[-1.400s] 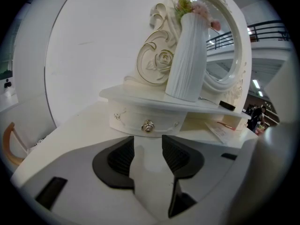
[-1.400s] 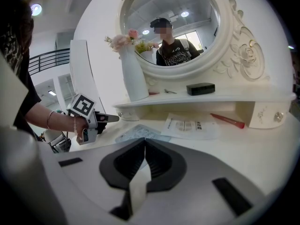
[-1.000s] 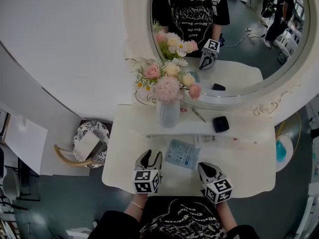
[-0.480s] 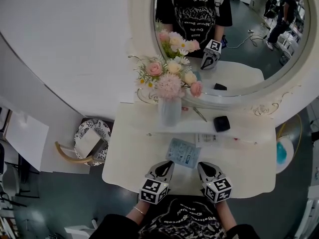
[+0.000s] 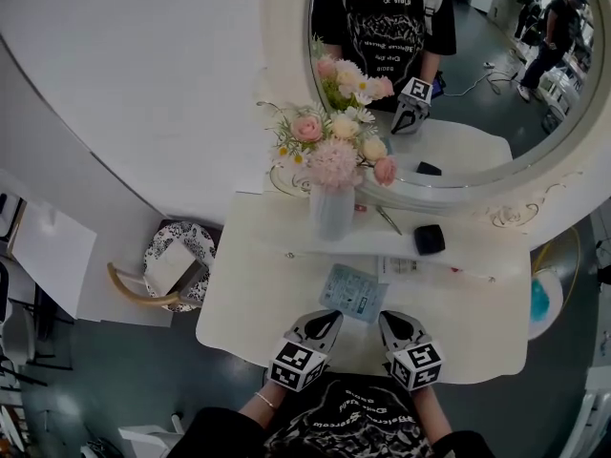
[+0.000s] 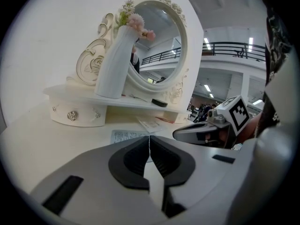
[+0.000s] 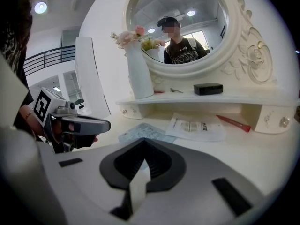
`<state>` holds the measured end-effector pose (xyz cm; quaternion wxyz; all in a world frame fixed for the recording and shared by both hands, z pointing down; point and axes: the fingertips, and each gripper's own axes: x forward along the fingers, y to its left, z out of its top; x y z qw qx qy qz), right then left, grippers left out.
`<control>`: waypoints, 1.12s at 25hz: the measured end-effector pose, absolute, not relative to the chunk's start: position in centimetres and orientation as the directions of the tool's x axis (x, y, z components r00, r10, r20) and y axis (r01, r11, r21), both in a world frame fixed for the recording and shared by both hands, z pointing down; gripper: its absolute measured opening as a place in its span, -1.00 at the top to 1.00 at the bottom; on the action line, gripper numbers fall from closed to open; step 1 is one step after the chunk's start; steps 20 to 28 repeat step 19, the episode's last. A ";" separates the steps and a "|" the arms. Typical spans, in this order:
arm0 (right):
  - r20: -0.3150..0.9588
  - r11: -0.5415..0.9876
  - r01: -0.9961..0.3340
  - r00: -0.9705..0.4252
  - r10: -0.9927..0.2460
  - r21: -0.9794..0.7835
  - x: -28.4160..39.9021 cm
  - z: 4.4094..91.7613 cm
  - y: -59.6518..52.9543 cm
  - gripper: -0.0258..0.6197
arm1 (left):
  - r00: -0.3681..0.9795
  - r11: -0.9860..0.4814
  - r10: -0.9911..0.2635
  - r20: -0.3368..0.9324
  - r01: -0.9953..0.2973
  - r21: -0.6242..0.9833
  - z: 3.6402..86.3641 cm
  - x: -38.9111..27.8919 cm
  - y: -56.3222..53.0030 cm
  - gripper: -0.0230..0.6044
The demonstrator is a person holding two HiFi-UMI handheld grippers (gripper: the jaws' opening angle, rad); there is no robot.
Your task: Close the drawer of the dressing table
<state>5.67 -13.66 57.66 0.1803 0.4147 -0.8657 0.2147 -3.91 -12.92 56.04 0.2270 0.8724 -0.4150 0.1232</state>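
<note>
The white dressing table (image 5: 248, 294) lies below me with its front edge at my body. Its front face is hidden under my grippers, so no large drawer shows. A small drawer with a flower knob (image 6: 71, 116) sits shut under the left end of the shelf, and another (image 7: 280, 122) under the right end. My left gripper (image 5: 331, 319) hovers over the front middle of the tabletop, shut and empty. My right gripper (image 5: 389, 319) is close beside it on the right, also shut with nothing in it. The left gripper view shows the left gripper (image 6: 149, 139) with jaws together. The right gripper (image 7: 144, 144) looks the same in its own view.
A white vase of pink flowers (image 5: 334, 208) and a black compact (image 5: 429, 239) stand on the shelf below the round mirror (image 5: 458, 84). A blue leaflet (image 5: 351, 294), a white paper (image 5: 406, 267) and a red pen (image 7: 233, 122) lie on the tabletop. A patterned stool (image 5: 177, 270) stands left.
The left gripper's jaws closed from wide open. It slid right along the table's front, rolled a little, and now sits close to the right gripper, which has stayed put.
</note>
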 end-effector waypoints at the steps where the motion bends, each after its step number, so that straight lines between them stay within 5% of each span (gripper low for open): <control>1: 0.490 0.560 -0.799 -0.587 -0.644 -0.221 5.8 57.7 -13.7 0.89 | 0.625 -0.551 -0.669 0.402 -0.780 0.295 56.0 -3.9 -12.9 0.86; 28: 0.482 0.541 -0.814 -0.569 -0.666 -0.213 6.3 57.4 -13.8 0.89 | 0.633 -0.558 -0.665 0.397 -0.774 0.299 56.0 -3.8 -12.7 0.86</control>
